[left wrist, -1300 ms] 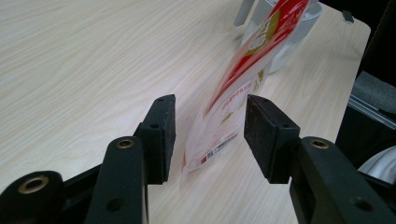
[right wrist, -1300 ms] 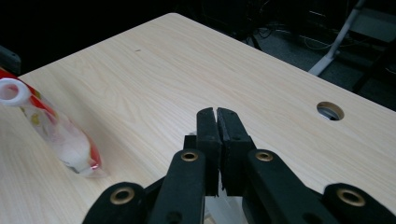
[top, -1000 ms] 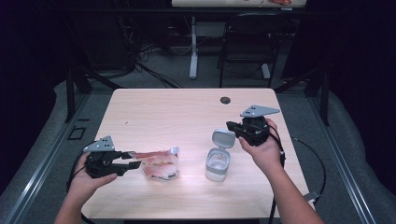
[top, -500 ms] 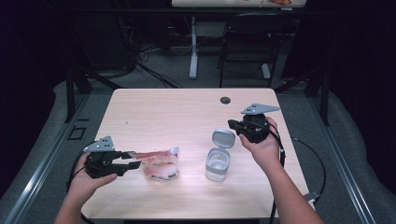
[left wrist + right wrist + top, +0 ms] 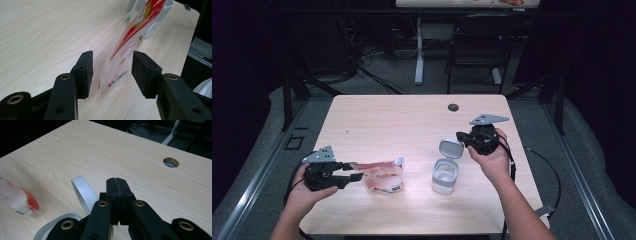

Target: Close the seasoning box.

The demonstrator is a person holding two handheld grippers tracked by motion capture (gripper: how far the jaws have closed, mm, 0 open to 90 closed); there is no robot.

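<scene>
Pouch [image 5: 383,176], red and clear, lies on the wooden table [image 5: 397,120] just left of the open white container [image 5: 445,175], with a gap between them. The left gripper [image 5: 354,171] is at the pouch's far end from the container, and in the left gripper view its jaws stand apart with the pouch [image 5: 127,47] between the pads [image 5: 86,72] (neither pad looks to be pressing on the film). Compared with a second ago, the pouch sits in the same place by the container and the left hand has not shifted; the jaws were about this wide then too. So the pouch is straddled but not gripped, and it rests on the table by itself.

The one visible change is on the other side of the container. The right gripper [image 5: 468,140], jaws pressed together on nothing, was just above and right of the raised lid [image 5: 450,148] a second ago and has edged slightly away from the container, up the table. In the right gripper view the shut pads [image 5: 116,187] point past the lid [image 5: 82,193], close to it but not touching.

My reading is that the container now stands open and free of the right gripper, ready to receive the pouch, and the left jaws must close on the pouch before it can be lifted across.
</scene>
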